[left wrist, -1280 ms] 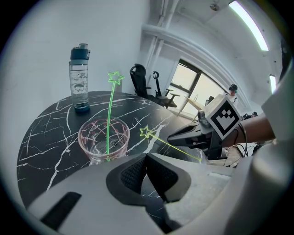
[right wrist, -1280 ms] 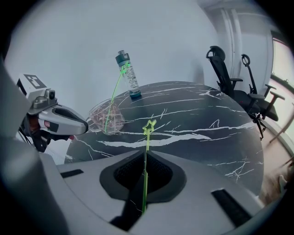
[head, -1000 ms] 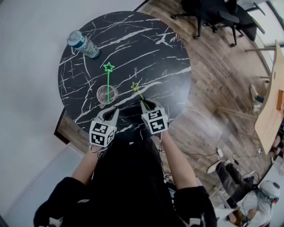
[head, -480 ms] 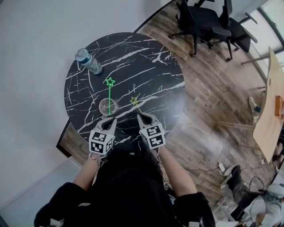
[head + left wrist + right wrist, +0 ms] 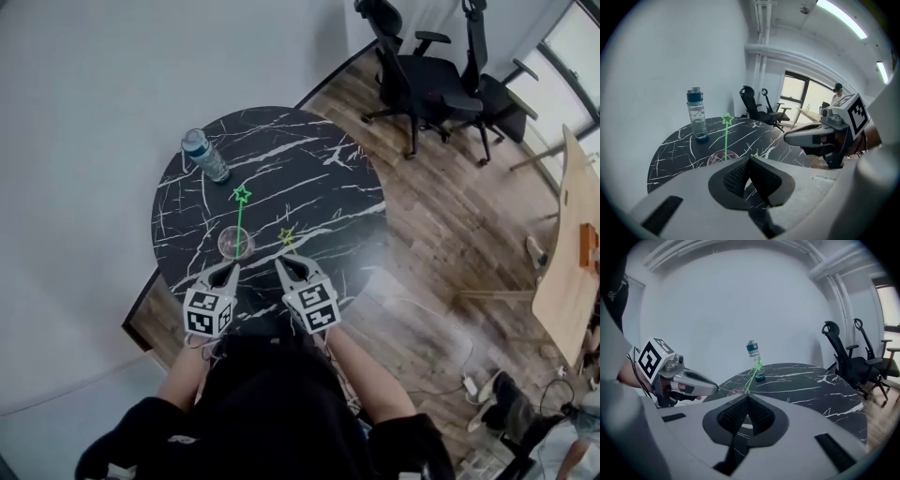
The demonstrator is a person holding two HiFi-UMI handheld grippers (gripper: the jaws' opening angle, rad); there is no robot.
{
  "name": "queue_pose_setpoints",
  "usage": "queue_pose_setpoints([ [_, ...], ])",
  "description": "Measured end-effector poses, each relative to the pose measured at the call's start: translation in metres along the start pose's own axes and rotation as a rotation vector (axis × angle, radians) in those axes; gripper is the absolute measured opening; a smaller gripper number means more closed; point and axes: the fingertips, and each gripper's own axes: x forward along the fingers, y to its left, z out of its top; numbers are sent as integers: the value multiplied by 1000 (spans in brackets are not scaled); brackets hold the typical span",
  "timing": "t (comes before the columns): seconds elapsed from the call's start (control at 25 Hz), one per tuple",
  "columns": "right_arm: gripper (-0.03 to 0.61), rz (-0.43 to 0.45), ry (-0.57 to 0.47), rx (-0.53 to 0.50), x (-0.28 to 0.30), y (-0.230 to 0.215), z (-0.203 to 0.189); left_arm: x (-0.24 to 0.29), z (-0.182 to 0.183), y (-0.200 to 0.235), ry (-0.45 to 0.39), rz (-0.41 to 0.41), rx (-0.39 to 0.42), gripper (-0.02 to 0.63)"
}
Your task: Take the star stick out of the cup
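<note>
Right hand-held gripper [image 5: 281, 262] on star stick [image 5: 286, 234]

In front of me stands a round black marble table [image 5: 319, 187] with white veins, and on it I see a clear water bottle [image 5: 205, 156] with a blue cap upright near its far edge and a clear cup [image 5: 234, 243] near my edge.

Black sleeves [image 5: 131, 436], grey hand-held grippers [image 5: 228, 270], marker cubes [image 5: 210, 312]
</note>
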Motion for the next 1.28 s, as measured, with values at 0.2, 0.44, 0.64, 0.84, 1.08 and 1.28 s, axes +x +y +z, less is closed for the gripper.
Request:
queue_pose_setpoints([
  [0.2, -5, -23, -50, -9, 3, 10, 18, -6, 8, 11, -17, -17, 22, 0],
  [0.44, -5, -60, -86, 19, 10, 24, 33, -7, 18, 27, -27, -76, 50, 0],
  [0.64, -5, -114, -103, 64, 18, 29, 33, -1, 20, 35, -14, -142, 82, 0],
  [0.84, -5, -185, -111, 117, 22, 32, 31, 6, 24, 41, -11, -215, 116, 0],
  [1.08, -5, -269, -120, 168, 31, 31, 27, 18, 24, 49, 7, -299, 161, 0],
  [1.28, -5, -335, -134, 202, 37, 31, 29, 27, 27, 54, 25, -376, 215, 0],
])
